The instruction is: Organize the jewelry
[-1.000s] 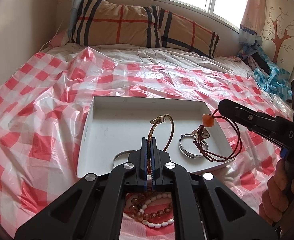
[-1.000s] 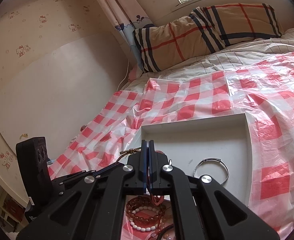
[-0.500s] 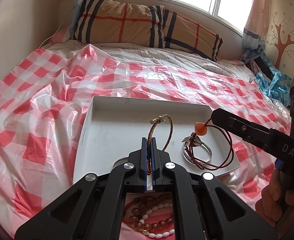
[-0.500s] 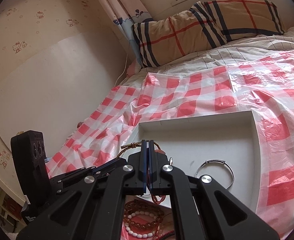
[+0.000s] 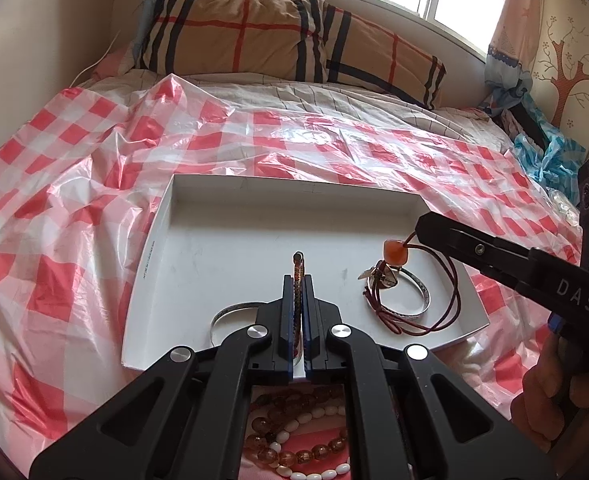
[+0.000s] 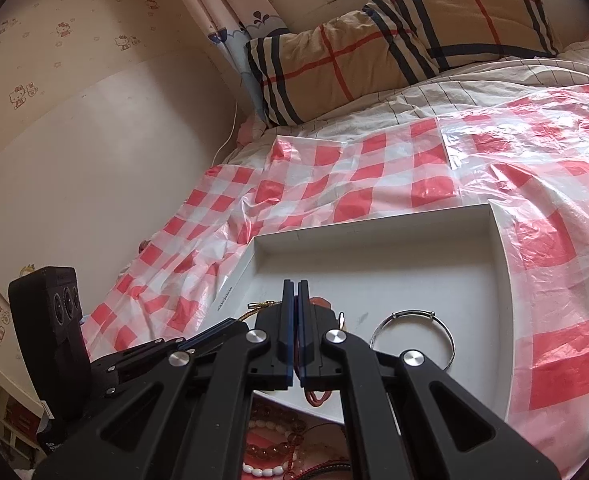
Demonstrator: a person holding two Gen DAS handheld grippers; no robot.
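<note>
A white tray (image 5: 230,216) lies on the checked bed cover. My left gripper (image 5: 297,280) is shut on a braided red-gold bracelet (image 5: 297,268), held edge-on over the tray's front. My right gripper (image 5: 424,226) is shut on a dark red cord necklace (image 5: 452,304) with an orange bead (image 5: 393,251); its loop droops onto a silver bangle (image 5: 414,300) at the tray's right. In the right wrist view the right gripper (image 6: 295,286) hides most of the cord, and the same bangle (image 6: 414,334) shows. Another silver bangle (image 5: 224,316) lies at the tray's front left.
Amber and white bead bracelets (image 5: 294,440) lie on the cover in front of the tray, under my left gripper; they also show in the right wrist view (image 6: 270,448). A plaid pillow (image 5: 286,40) sits at the bed's head. A wall is on the left.
Both grippers have moved forward and lower over the tray. The braided bracelet has turned edge-on. The cord necklace's loop has sunk onto the right bangle.
</note>
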